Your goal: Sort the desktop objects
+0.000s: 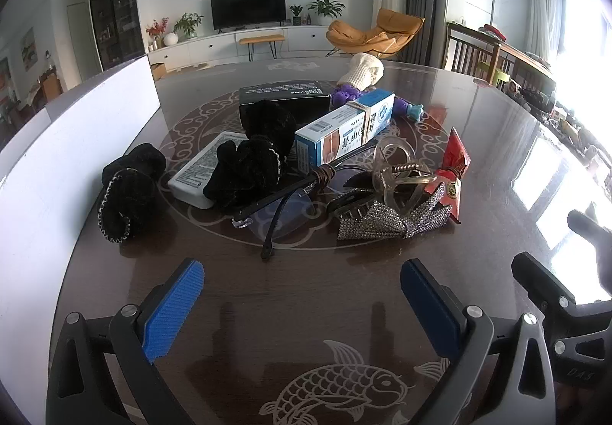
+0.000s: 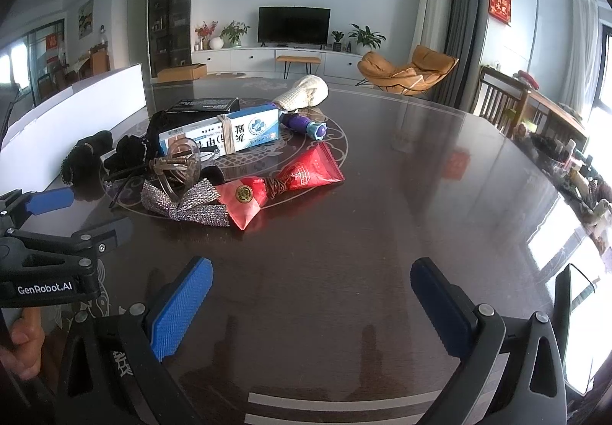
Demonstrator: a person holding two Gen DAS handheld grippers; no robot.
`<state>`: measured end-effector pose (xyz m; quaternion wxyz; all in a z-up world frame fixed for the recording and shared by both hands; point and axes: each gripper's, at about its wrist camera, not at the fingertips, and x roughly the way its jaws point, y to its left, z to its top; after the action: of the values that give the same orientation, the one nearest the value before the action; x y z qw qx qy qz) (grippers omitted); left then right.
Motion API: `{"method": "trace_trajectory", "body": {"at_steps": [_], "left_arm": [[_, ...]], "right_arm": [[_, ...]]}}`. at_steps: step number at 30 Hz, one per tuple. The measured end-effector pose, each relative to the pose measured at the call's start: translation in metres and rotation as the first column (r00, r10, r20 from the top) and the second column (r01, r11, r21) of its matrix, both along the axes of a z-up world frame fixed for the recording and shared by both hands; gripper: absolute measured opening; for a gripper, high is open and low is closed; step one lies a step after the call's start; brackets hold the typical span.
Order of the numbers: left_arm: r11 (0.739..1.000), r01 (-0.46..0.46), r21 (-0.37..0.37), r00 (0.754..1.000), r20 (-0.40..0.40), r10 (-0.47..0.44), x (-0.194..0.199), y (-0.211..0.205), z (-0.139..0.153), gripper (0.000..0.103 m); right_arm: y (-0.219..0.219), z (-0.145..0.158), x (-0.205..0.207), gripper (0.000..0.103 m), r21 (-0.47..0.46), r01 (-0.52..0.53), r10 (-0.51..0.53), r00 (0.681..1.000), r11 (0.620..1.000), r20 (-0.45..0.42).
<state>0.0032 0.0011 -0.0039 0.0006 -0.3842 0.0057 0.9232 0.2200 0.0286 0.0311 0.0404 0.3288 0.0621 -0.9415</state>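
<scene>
Both grippers, left gripper (image 1: 302,295) and right gripper (image 2: 311,295), gape fully, holding nothing; the clutter sits on the dark table (image 2: 382,233): rhinestone bow (image 1: 386,220) before blue-white medicine box (image 1: 344,126), black scrunchie (image 1: 128,191) left of it

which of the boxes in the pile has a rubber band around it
The blue-and-white box, lying tilted across the pile. The black box behind it and the white box have none.

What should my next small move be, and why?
Probably ease the right gripper forward toward the red packet: both grippers are open and empty, short of the pile, and that packet lies at the pile's near edge, with nothing on top of it.
</scene>
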Motion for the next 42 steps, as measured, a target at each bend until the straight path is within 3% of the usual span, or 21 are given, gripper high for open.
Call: {"method": "trace_trajectory", "body": {"at_steps": [42], "left_arm": [[1.000, -0.005, 0.008, 1.000, 0.013, 0.005, -0.0027, -0.0013, -0.0057, 0.103]], "right_arm": [[-0.0036, -0.0011, -0.0010, 0.103, 0.008, -0.004, 0.004, 1.000, 1.000, 0.003]]}}
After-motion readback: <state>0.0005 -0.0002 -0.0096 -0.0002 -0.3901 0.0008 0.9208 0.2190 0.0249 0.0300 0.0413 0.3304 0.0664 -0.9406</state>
